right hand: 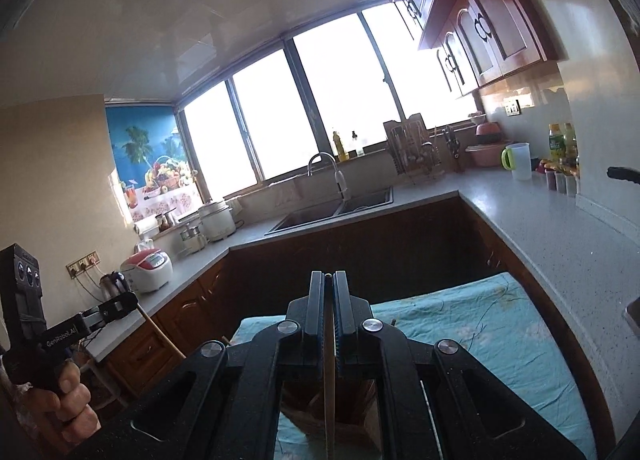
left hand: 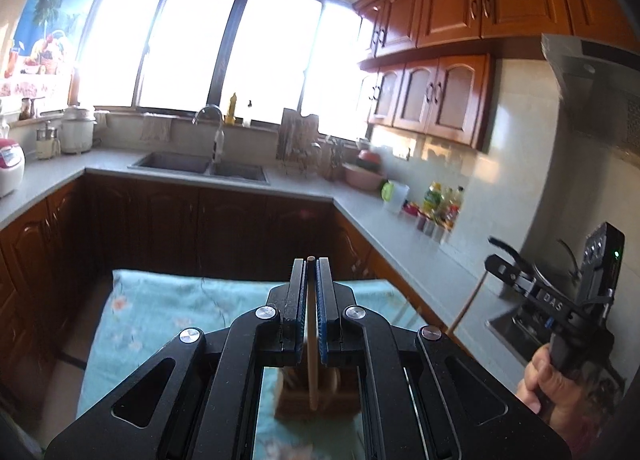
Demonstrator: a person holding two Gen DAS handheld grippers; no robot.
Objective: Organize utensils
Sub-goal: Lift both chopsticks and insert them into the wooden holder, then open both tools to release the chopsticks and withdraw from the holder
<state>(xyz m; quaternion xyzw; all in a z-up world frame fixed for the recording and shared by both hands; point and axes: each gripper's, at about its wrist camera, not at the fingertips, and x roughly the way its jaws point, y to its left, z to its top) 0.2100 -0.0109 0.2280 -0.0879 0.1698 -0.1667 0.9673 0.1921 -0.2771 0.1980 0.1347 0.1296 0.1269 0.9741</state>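
My left gripper (left hand: 311,260) is shut on a pale wooden chopstick (left hand: 312,360) that hangs down toward a brown wooden holder (left hand: 296,396) on the teal cloth (left hand: 160,320). My right gripper (right hand: 329,275) is shut on a darker chopstick (right hand: 329,400) that hangs down over a brown holder (right hand: 352,416). The right gripper also shows at the right of the left wrist view (left hand: 494,260), holding its stick (left hand: 468,304). The left gripper also shows at the left of the right wrist view (right hand: 132,302) with its stick (right hand: 160,332).
A grey U-shaped counter (left hand: 360,203) runs round the kitchen with a double sink (left hand: 200,165), rice cookers (left hand: 78,129), a pink basin (left hand: 362,175), a jug (right hand: 520,160) and bottles (left hand: 440,199). Wooden cabinets (left hand: 440,99) hang on the right wall. Bright windows (left hand: 224,51) lie ahead.
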